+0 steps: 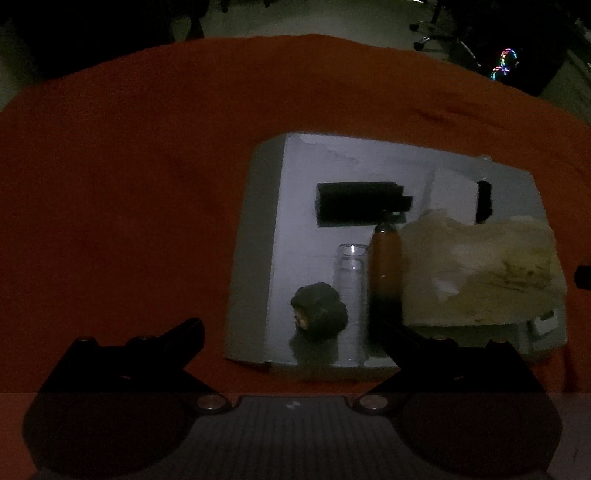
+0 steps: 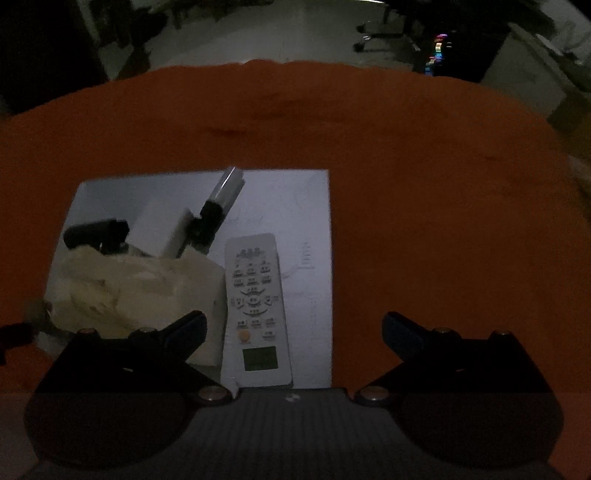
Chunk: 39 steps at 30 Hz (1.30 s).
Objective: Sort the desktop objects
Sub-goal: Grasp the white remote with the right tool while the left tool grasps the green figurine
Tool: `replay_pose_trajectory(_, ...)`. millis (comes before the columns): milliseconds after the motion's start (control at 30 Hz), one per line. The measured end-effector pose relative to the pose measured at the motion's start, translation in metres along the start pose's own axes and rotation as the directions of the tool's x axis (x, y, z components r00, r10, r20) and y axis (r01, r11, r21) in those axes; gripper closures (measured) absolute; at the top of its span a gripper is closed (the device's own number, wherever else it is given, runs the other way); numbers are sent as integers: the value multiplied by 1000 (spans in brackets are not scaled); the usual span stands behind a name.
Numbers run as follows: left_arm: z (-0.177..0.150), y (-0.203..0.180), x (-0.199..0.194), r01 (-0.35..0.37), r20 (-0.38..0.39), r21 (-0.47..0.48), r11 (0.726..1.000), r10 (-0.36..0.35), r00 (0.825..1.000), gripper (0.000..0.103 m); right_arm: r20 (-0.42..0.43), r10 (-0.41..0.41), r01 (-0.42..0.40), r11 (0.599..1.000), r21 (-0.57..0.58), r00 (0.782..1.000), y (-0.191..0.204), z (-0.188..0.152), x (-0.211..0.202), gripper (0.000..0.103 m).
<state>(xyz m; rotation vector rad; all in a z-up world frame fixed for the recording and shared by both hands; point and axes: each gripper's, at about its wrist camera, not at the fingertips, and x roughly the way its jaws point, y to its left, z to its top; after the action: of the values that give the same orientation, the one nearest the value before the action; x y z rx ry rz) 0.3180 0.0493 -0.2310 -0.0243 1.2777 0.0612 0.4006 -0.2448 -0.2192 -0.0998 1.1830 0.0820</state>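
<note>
A flat white box lid (image 1: 306,177) (image 2: 295,199) lies on the orange cloth and carries the objects. In the left wrist view it holds a black block (image 1: 358,203), a clear glass jar (image 1: 349,273), an amber bottle (image 1: 386,273), a dark lump (image 1: 319,310) and a crumpled cream cloth (image 1: 476,269). The right wrist view shows a white remote (image 2: 255,306), the cream cloth (image 2: 129,288), a black object (image 2: 96,232), a white box (image 2: 162,229) and a black-and-clear stick (image 2: 221,203). My left gripper (image 1: 293,328) is open just short of the lid's near edge. My right gripper (image 2: 295,325) is open over the remote's near end.
The orange cloth (image 1: 129,177) (image 2: 443,221) covers the whole table, with bare stretches left of the lid and right of it. Beyond the far edge lie a dim floor, chair bases (image 2: 373,33) and coloured lights (image 1: 506,62).
</note>
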Motion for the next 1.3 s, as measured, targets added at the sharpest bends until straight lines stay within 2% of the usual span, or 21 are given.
replay_pose_trajectory(100, 2, 3, 5, 14, -11, -23, 1000, -14, 1000, 1, -8, -8, 8, 999, -33, 1000, 3, -2, 11, 0)
replay_pose_trajectory(200, 3, 4, 7, 19, -18, -33, 999, -20, 1000, 7, -16, 6, -7, 998, -60, 1000, 7, -5, 19, 1)
replay_pose_trajectory(267, 4, 3, 9, 20, -28, -27, 999, -21, 999, 19, -22, 12, -13, 997, -72, 1000, 10, -6, 24, 2)
replay_pose_trajectory(467, -1, -3, 16, 6, -48, 17, 1000, -5, 999, 34, -24, -16, 14, 997, -71, 1000, 11, -6, 34, 3)
replay_pose_trajectory(567, -2, -8, 19, 2, -49, 32, 999, 0, 999, 37, -21, -21, 19, 997, -70, 1000, 9, -6, 38, 4)
replay_pose_trajectory(667, 0, -7, 20, 14, -42, 3, 1000, -14, 999, 37, -14, -13, 13, 998, -55, 1000, 7, -3, 41, 5)
replay_pose_trajectory(800, 6, -7, 21, 22, -22, -24, 999, -23, 999, 37, -24, -1, 0, 998, -67, 1000, 10, 1, 45, 16)
replay_pose_trajectory(833, 7, -8, 22, 20, -21, -24, 999, -21, 1000, 41, -28, 4, -6, 998, -70, 1000, 11, 2, 45, 18)
replay_pose_trajectory(867, 8, -8, 23, 21, -23, -28, 999, -22, 1000, 49, -32, 8, -11, 997, -70, 999, 12, 2, 46, 23)
replay_pose_trajectory(1067, 7, -2, 27, 84, -11, -93, 992, -85, 996, 70, -80, 41, -46, 997, -67, 996, 18, 0, 54, 39)
replay_pose_trajectory(1200, 6, -5, 25, 83, 3, -77, 994, -83, 997, 73, -93, 54, -62, 994, -90, 994, 22, -5, 57, 49)
replay_pose_trajectory(1300, 5, -5, 25, 78, 17, -78, 994, -76, 997, 73, -90, 65, -74, 993, -95, 994, 21, -8, 58, 53)
